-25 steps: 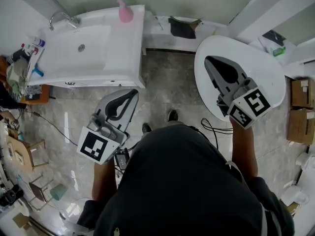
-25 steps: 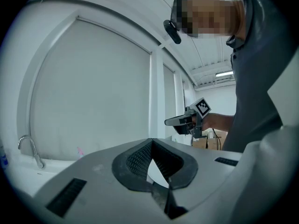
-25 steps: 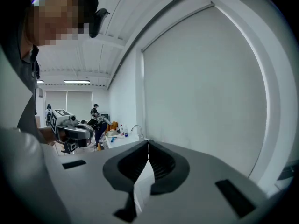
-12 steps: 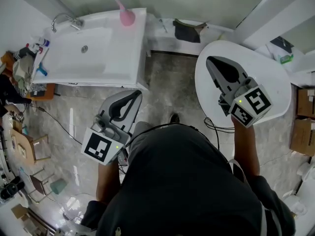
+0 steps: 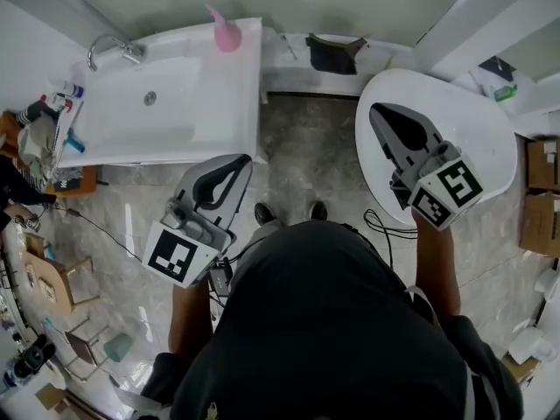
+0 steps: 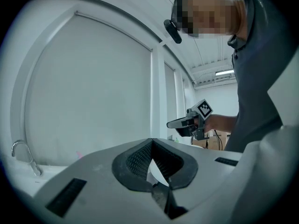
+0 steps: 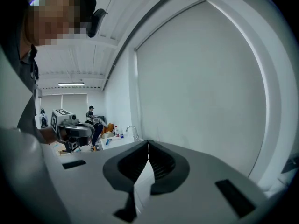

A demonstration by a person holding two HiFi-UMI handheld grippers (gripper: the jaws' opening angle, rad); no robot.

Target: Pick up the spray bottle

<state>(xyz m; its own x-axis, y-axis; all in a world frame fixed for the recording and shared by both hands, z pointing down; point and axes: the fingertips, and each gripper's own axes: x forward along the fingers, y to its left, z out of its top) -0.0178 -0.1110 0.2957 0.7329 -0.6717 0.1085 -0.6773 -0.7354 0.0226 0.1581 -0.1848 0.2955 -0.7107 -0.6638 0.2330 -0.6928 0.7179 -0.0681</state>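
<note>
Pink spray bottle [image 5: 226, 31] stands on the back rim of the white sink [image 5: 114, 121], straight ahead of the left tool [image 5: 234, 166], the nearer of the two; the basin holds nothing. Both tools are closed and empty, the right tool [image 5: 381, 114] hanging over the round tabletop [image 5: 490, 147].

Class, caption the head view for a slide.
Left gripper and right gripper shut, empty; pink spray bottle stands on the sink.
</note>
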